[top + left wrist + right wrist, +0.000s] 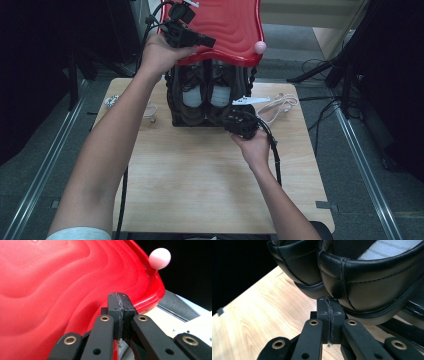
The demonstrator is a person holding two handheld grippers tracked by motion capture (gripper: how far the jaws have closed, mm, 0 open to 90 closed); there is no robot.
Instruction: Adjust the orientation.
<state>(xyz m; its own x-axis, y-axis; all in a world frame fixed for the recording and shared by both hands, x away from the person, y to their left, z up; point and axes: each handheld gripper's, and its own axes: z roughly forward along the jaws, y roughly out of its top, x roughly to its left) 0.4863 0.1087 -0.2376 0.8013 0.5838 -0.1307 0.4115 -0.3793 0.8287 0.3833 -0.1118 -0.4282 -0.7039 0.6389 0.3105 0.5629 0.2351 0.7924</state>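
no writing or brand can be read. left gripper (207, 41) at 12 o'clock, jaws closed on the rim of the red lid (227, 25) — raised over the shoes (206, 92). right gripper (328, 300), jaws closed on nothing, sits at a heel, 3 o'clock of the pair on the table (200, 175).

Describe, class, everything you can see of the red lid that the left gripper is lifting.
The red lid looks like glossy moulded plastic with wavy, stepped ridges across its face and a raised rim. A pale pink ball knob sits at one corner. It is tilted up and back above the dark box holding the shoes. The left gripper is shut on its edge; nothing else visibly touches it.
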